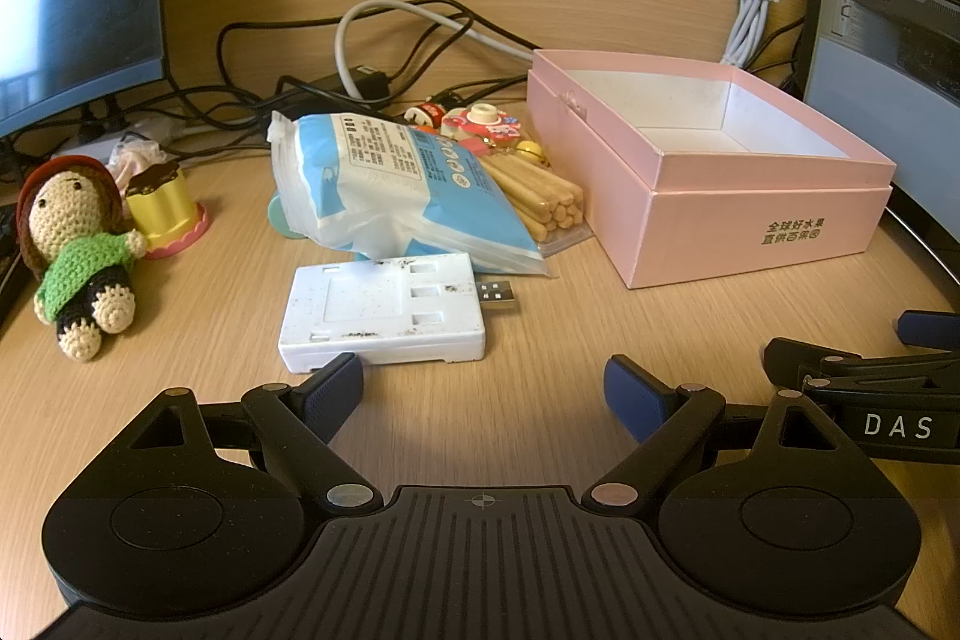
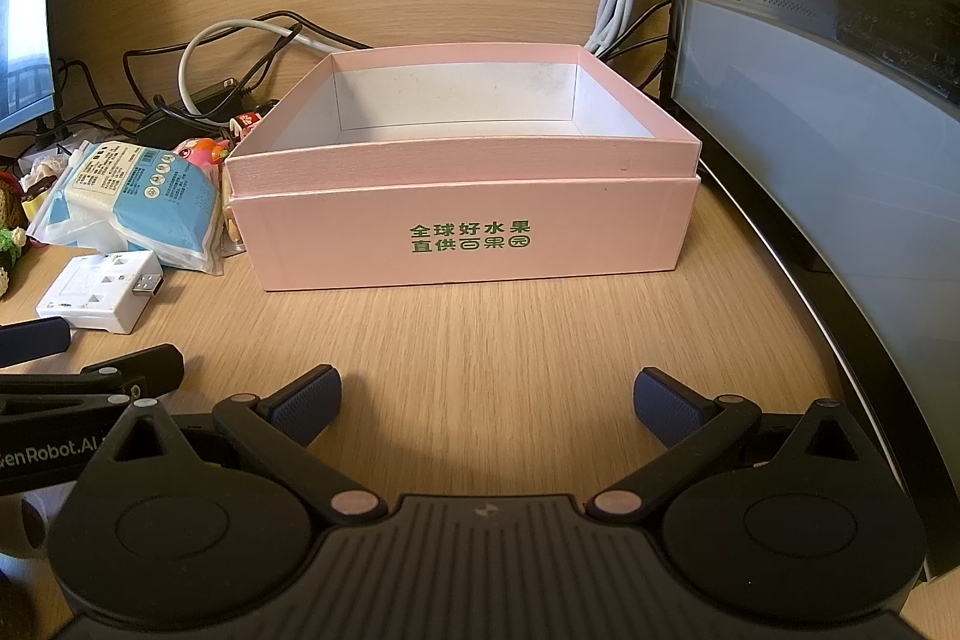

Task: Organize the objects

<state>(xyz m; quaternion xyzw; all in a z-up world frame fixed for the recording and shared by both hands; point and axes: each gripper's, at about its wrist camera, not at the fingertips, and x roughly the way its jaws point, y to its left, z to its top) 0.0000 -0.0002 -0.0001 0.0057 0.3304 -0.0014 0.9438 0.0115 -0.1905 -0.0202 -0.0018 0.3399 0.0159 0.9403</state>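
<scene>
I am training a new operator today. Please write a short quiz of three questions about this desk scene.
1. True or false: the pink box holds several objects.
2. Which lies nearest the left tool: A) crochet doll, B) white USB adapter, C) blue-white bag?
3. Fill in: both tools, including the right tool, are ____.

Key: 1 false, it looks empty; 2 B; 3 open.

The blue-and-white packet [image 1: 390,184] covers the near ends of the biscuit sticks [image 1: 540,199] and most of a teal object [image 1: 281,218] at its left. The pink box [image 2: 468,226] hides the sticks in the right wrist view. The crochet doll [image 2: 9,232] is cut by that picture's left edge.
</scene>
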